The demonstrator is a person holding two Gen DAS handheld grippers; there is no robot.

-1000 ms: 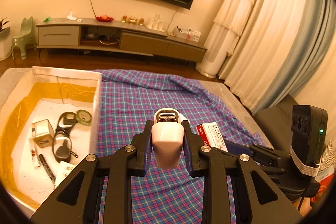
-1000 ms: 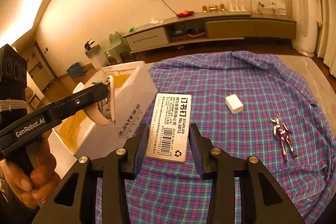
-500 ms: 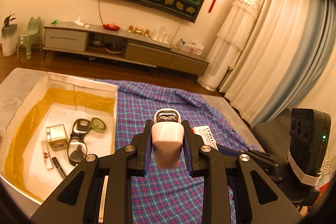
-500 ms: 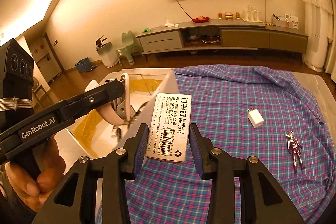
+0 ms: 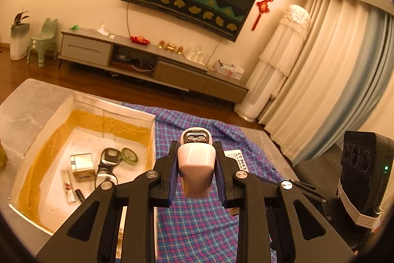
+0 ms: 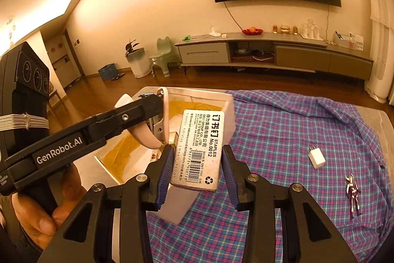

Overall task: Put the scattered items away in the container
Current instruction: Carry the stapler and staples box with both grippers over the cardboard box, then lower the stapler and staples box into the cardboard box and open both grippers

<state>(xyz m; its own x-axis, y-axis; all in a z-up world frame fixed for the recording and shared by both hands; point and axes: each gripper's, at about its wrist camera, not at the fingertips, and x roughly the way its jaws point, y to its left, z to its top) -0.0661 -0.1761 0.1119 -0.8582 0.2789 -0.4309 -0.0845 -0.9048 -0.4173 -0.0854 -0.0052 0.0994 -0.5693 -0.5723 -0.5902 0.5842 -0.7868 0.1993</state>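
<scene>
Carrying two items toward the open box

Holding firm, the right gripper [image 6: 195, 165] is clenched on the staple box [image 6: 199, 149], whose long axis runs along the fingers, pointing away from the hand. Just to its left, the left gripper [image 5: 196, 170] is clamped on a pale pink stapler [image 5: 195, 164], nose forward, metal end up.

What matters next is where the container [image 5: 71, 102] lies. From the left wrist view the white box sits down and to the left of the stapler, its near right wall just beside that gripper. From the right wrist view the same box [image 6: 229, 100] lies ahead and to the left, behind the staple box. My guess is both hands need to travel leftward and forward to clear the wall; the left one looks nearer to the opening.

Inside already lie a small metal tin [image 5: 82, 164], glasses [image 5: 107, 166], a roll of tape [image 5: 129, 155] and a pen [image 5: 80, 195].

Farther right on the plaid cloth [image 6: 295, 130], a white charger plug [image 6: 317, 156] and a small silver figure [image 6: 352, 191] are still out, well apart from the box.
</scene>
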